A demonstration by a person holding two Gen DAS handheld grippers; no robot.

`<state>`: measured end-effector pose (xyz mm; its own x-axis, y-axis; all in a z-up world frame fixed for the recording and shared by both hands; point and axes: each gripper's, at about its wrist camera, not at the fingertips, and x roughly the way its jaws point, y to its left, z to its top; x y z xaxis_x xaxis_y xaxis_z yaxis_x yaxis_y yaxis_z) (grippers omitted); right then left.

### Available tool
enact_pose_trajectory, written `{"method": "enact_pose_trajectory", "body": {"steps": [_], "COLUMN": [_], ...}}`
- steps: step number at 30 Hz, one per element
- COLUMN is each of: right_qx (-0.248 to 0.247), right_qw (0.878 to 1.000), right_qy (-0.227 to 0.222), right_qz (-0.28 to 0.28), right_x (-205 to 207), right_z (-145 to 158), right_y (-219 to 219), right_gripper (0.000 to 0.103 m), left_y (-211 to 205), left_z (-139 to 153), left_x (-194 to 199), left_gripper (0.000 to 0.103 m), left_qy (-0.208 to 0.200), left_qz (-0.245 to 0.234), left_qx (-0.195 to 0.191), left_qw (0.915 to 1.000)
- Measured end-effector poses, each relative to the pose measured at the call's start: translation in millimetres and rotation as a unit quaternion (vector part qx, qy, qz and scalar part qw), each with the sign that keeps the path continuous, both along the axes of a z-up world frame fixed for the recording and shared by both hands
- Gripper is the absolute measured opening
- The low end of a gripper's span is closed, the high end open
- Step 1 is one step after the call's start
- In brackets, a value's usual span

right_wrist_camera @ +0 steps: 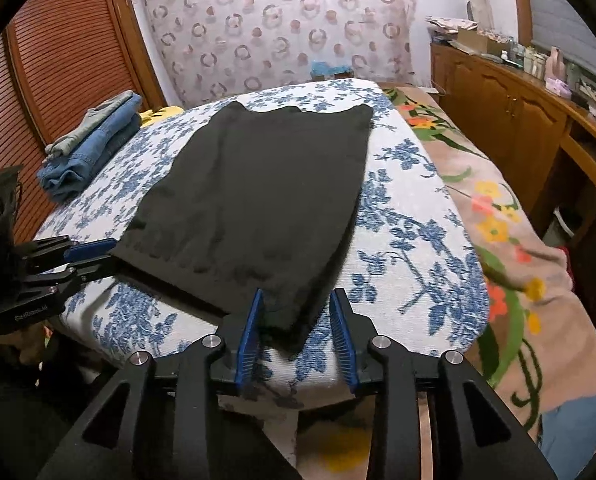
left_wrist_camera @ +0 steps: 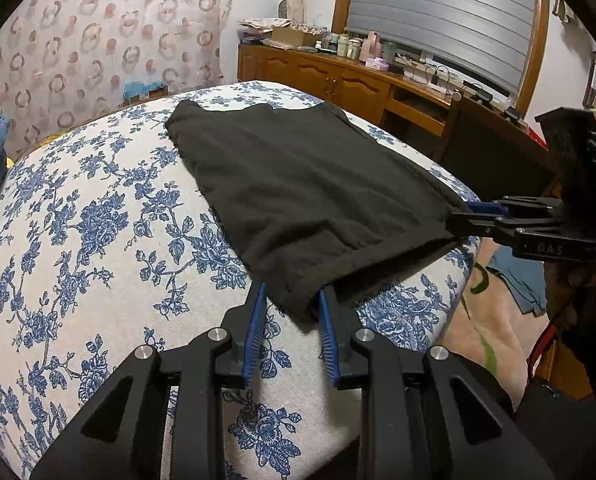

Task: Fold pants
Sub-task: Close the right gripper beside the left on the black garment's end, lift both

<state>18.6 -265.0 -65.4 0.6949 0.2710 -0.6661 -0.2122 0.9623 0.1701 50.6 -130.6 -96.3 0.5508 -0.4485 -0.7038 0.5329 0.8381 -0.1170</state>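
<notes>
Blue-flowered cloth covers the desk (right_wrist_camera: 409, 216), and the black pants (right_wrist_camera: 258, 200) lie flat on it, folded into a long strip whose long axis runs from the near edge away toward the patterned curtain (right_wrist_camera: 282, 24). At the near end, the left tongs (left_wrist_camera: 292, 312) stand slightly spread around one corner, the pads not clearly pressing it. The right tongs (right_wrist_camera: 298, 320) are spread around the other near corner, cloth loose between them. Folded jeans (right_wrist_camera: 94, 148) sit stacked beside the desk's left edge.
</notes>
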Motion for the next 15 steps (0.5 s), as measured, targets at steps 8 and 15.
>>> {"method": "enact_pose_trajectory", "body": {"steps": [8, 15], "right_qx": [0.020, 0.035], "right_qw": [0.999, 0.999], "right_qy": [0.004, -0.019], "right_qz": [0.025, 0.026], "right_x": [3, 0], "right_z": [-2, 6], "right_y": [1, 2], "right_gripper": [0.014, 0.011], "left_y": [-10, -1], "left_z": [3, 24], "left_x": [1, -2], "left_gripper": [0.014, 0.012], "left_qy": [-0.010, -0.036], "left_qz": [-0.005, 0.004], "left_qx": [0.014, -0.007], "left_qw": [0.9998, 0.9993]}}
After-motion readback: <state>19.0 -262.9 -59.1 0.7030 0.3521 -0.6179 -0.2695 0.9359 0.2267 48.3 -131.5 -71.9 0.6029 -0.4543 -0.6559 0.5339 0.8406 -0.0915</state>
